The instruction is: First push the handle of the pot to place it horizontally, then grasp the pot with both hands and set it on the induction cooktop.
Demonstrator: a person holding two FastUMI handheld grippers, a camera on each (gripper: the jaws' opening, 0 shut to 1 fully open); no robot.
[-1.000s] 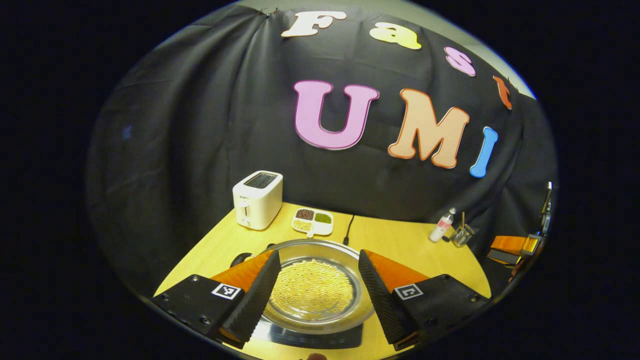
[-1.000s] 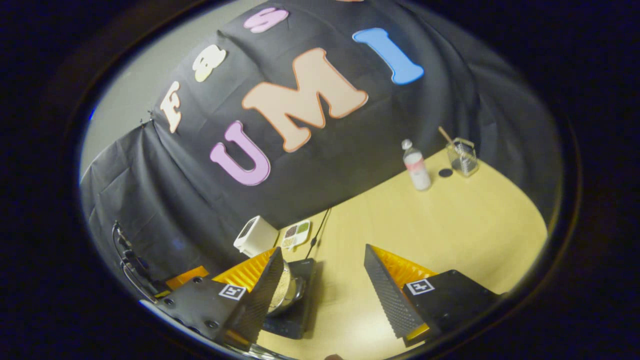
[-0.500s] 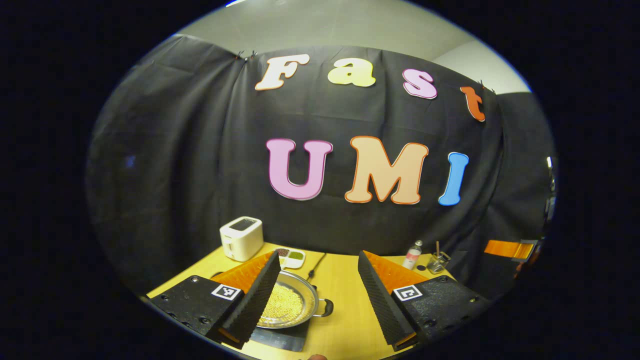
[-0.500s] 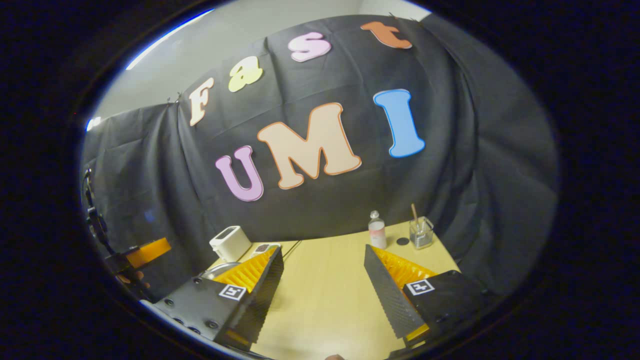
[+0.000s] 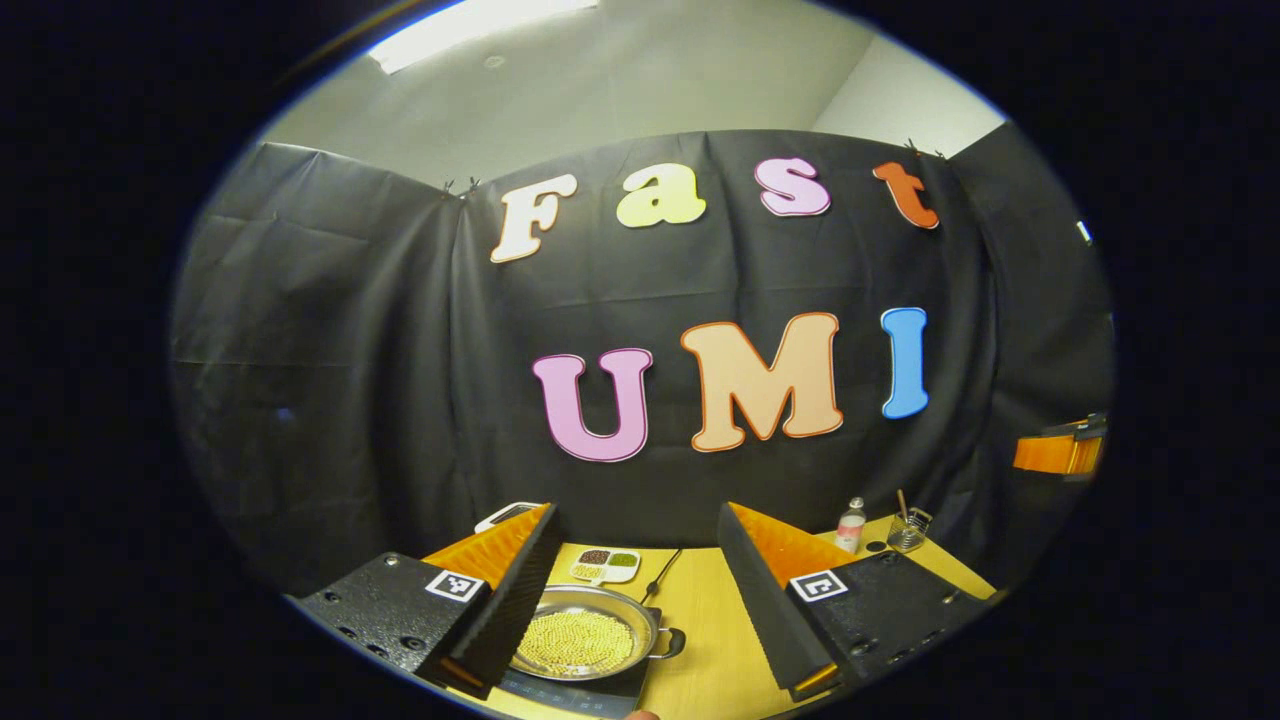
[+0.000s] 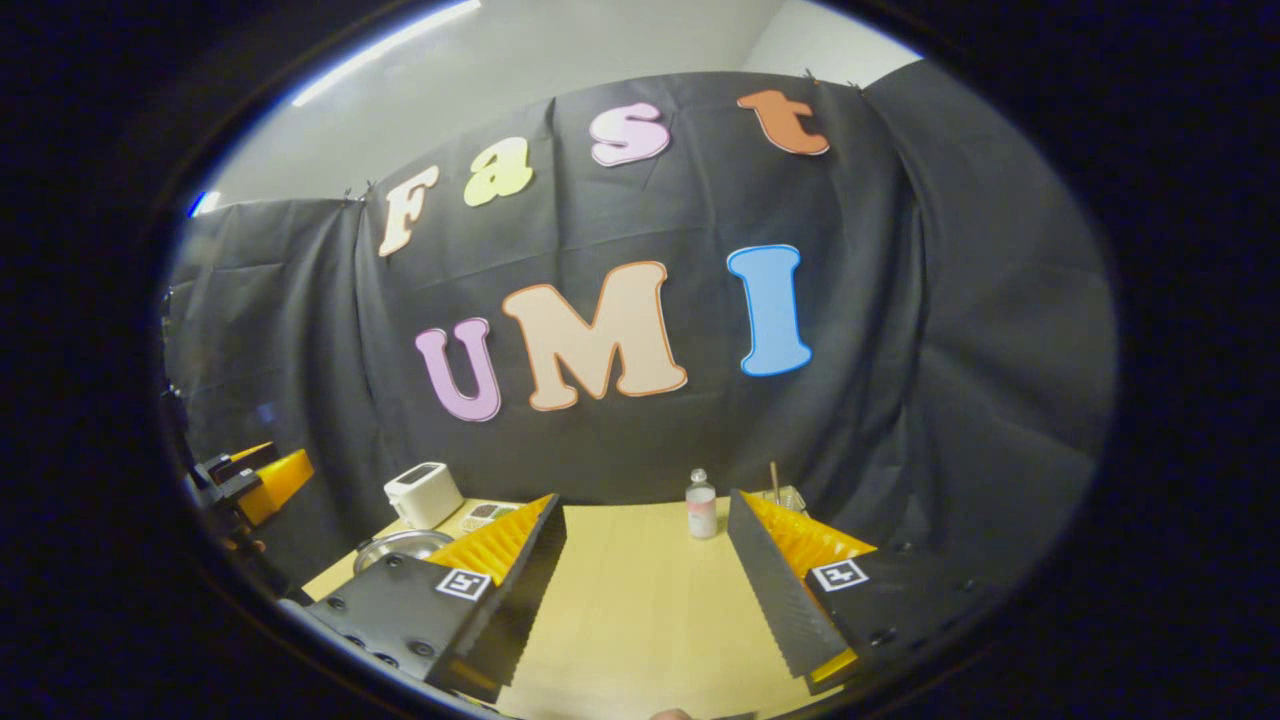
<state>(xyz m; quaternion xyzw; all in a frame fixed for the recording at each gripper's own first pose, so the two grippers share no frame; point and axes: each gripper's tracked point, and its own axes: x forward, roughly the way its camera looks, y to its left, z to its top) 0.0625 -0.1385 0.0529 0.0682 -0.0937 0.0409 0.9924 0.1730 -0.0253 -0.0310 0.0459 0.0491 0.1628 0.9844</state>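
The pot (image 5: 583,642) sat on the black cooktop (image 5: 570,690) near the table's (image 5: 705,630) front edge, its bowl full of small yellow grains and one short handle (image 5: 669,642) pointing right. In the left gripper view, the left gripper (image 5: 634,600) hung above and short of it with its jaws spread wide and nothing between them — the left finger's (image 5: 505,610) dark ribbed pad overlapped the pot's left rim only in line of sight. Behind the pot lay a white divided dish (image 5: 605,565) of dark, green and pale grains, with a black cord (image 5: 662,573) running beside it. A bottle (image 5: 851,525) and a glass jar (image 5: 909,530) stood at the far right.

In the right gripper view, the right gripper (image 6: 645,590) was also released, jaws apart over bare table (image 6: 640,610). The pot's rim (image 6: 402,545) peeked out behind its left finger, a white toaster (image 6: 424,494) beyond. The bottle's (image 6: 701,508) label could not be read — each gripper carried only square black-and-white marker tags.
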